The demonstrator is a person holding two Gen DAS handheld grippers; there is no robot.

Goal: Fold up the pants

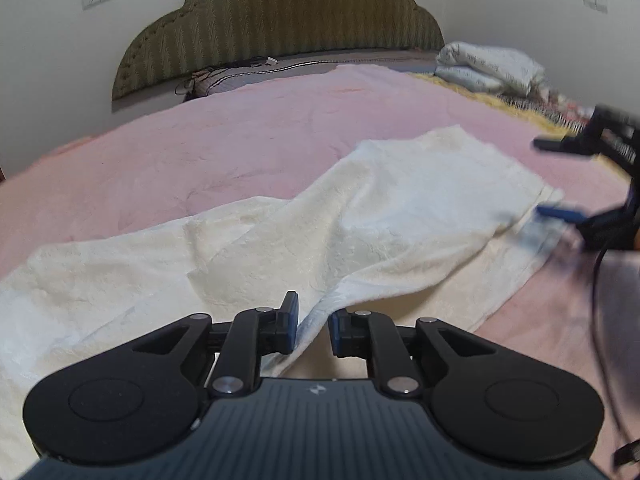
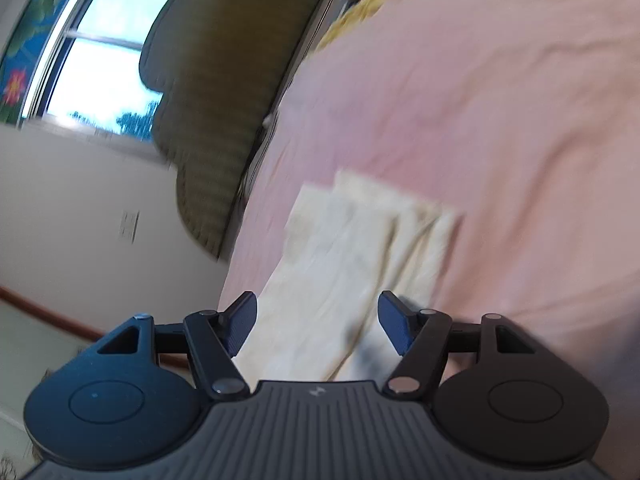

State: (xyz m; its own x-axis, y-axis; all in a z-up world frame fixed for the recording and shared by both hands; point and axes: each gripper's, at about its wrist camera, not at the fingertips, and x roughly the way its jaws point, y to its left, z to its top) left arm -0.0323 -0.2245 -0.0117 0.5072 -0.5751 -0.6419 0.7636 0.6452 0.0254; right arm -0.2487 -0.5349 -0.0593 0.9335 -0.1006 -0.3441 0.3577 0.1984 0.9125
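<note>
Cream, plush pants (image 1: 400,200) lie lengthwise across a pink blanket (image 1: 240,140) on the bed, with one layer folded over the other. My left gripper (image 1: 314,326) sits low at the near edge of the pants. Its jaws stand slightly apart, and the folded cloth edge runs between the pads without being pinched. My right gripper (image 1: 538,178) hovers at the right end of the pants with its jaws wide apart. In the blurred right wrist view, the right gripper (image 2: 316,300) is open just over the pants (image 2: 340,260), and nothing is gripped.
A green padded headboard (image 1: 280,20) stands at the back against a white wall. A folded white quilt (image 1: 488,66) and a yellow patterned cover (image 1: 520,102) lie at the back right. The window (image 2: 100,52) and the floor (image 2: 32,344) are beyond the bed's edge.
</note>
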